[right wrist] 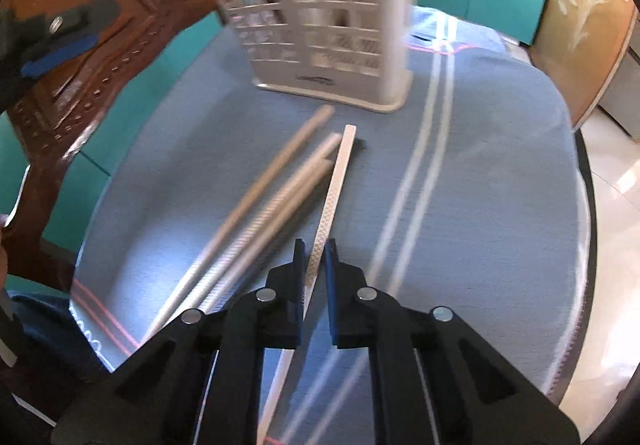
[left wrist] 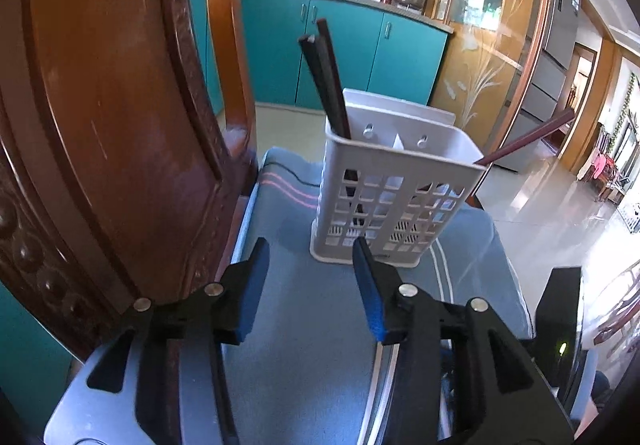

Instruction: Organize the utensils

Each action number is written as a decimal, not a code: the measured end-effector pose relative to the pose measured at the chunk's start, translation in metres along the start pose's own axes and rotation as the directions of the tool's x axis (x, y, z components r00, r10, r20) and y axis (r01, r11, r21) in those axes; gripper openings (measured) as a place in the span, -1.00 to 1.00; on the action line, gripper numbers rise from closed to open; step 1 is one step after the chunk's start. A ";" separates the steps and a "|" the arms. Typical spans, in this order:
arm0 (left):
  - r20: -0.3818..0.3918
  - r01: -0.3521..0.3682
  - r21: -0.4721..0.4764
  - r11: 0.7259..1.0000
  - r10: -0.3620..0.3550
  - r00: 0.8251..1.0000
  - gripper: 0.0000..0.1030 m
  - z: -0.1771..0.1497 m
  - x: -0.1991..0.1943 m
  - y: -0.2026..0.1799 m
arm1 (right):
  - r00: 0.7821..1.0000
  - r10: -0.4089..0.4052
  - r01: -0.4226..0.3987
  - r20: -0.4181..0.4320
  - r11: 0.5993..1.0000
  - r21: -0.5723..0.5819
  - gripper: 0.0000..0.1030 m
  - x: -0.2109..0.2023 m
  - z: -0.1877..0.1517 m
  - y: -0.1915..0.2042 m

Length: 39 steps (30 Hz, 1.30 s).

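Right wrist view, nearest first: right gripper at 6 o'clock, jaws drawn nearly together on a pale flat chopstick with a cross-hatched face; the stick passes between the blue pads and runs on toward 12 o'clock, its far tip close to the holder's base. Whether both pads press it I cannot tell. Just to its 10 o'clock, three more pale chopsticks lie on the blue cloth, roughly parallel, blurred. Beyond them, at 12 o'clock, the white slotted utensil holder stands upright on the cloth. At 10 o'clock, a carved wooden chair back. Left wrist view: left gripper at 6 o'clock, jaws spread wide, nothing between them, over the same cloth. Holder directly ahead toward 12 o'clock, divided into compartments. Dark chopsticks stand in its left compartment, leaning toward 11 o'clock; one reddish-brown chopstick sits in the right compartment, leaning out toward 2 o'clock. Far background: teal cabinets, pots on a stove.
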<state>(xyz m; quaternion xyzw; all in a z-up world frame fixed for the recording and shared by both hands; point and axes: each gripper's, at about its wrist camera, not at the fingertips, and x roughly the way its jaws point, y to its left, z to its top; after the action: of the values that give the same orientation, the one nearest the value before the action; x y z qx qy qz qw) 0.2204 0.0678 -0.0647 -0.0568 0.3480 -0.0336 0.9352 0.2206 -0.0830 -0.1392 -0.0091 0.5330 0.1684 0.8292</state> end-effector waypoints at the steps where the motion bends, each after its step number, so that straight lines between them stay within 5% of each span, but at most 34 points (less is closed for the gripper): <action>1: -0.008 -0.004 0.002 1.000 0.004 1.000 -0.10 -0.001 0.002 0.000 | 1.000 -0.006 0.006 -0.005 1.000 0.009 -0.80 -0.001 -0.001 -0.005; 11: -0.090 -0.010 0.004 1.000 0.010 0.996 0.21 -0.009 0.019 -0.002 | 0.997 -0.079 0.078 0.005 0.993 0.087 -0.74 -0.015 -0.003 -0.051; 21: -0.124 -0.029 0.046 0.999 0.034 0.992 0.43 -0.015 0.026 -0.010 | 0.993 -0.115 0.115 0.030 0.993 0.011 -0.59 -0.012 -0.003 -0.031; 26: -0.142 -0.036 0.041 0.999 0.041 0.989 0.47 -0.016 0.029 -0.008 | 0.992 -0.126 0.126 0.032 0.992 0.006 -0.86 -0.016 -0.007 -0.031; 39: -0.161 -0.029 0.069 0.997 0.040 0.986 0.51 -0.020 0.032 -0.013 | 0.992 -0.124 0.122 0.036 0.991 0.056 -0.88 -0.017 0.000 -0.052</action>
<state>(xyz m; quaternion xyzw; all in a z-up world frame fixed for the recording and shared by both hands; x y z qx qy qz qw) 0.2309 0.0499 -0.0983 -0.0169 0.4226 -0.0336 0.9055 0.2289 -0.1366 -0.1327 -0.0166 0.5191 0.1027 0.8484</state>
